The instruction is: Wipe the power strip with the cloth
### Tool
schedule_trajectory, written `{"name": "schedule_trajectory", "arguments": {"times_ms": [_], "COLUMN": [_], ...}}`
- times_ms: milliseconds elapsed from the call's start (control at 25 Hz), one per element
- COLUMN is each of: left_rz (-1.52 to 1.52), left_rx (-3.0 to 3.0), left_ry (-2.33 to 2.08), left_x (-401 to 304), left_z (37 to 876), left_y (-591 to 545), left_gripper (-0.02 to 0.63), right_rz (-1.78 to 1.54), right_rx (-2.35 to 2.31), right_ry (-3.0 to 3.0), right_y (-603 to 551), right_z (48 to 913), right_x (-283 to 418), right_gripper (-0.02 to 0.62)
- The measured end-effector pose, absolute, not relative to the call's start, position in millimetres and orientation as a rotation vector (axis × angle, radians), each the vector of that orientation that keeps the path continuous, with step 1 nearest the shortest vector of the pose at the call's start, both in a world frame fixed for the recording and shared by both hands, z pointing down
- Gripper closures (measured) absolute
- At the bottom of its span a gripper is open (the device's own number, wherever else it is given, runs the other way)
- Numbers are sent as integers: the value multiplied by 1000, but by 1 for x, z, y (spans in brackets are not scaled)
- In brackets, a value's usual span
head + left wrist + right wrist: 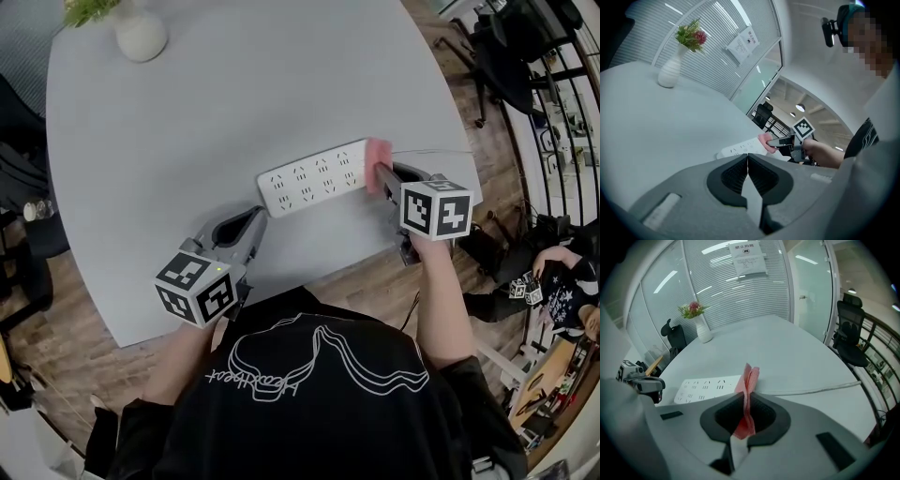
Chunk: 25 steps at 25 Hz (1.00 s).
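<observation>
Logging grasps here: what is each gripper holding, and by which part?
Right gripper pinches the pink cloth by its rear part; left gripper is shut on nothing.

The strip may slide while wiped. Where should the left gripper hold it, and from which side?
Probably the strip's left end, jaws across its short width, coming from the near side: it lies flat and long, the cloth sits at its right end, and the shut left gripper is nearest.

Smooth wht plastic power strip point(314, 178), soft pink cloth point(378, 155) & matt table point(234, 84)
</observation>
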<state>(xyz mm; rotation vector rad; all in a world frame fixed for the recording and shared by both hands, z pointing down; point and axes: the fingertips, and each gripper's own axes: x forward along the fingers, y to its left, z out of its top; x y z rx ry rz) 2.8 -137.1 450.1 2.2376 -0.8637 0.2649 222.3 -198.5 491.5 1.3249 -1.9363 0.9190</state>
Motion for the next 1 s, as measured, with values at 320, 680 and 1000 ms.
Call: {"name": "schedule_trajectory", "arguments": {"times_ms": [320,680,1000], "left_rz": [291,243,266], "left_rx": [2242,2209,2225], "left_ry": [-857,-849,-884], "left_x": [2,2,-3], "left_z": [450,442,439], "left_y": [-136,-134,-134], "left_gripper": [593,592,592], "right_rz": [915,939,1031], "right_rx": [1332,1230,976], "right_ry": [-1927,-2069,-2255], "right_y": [-200,-199,-183], "right_z": [490,450,431], "right_x": [227,188,102], "right_gripper": [558,558,558]}}
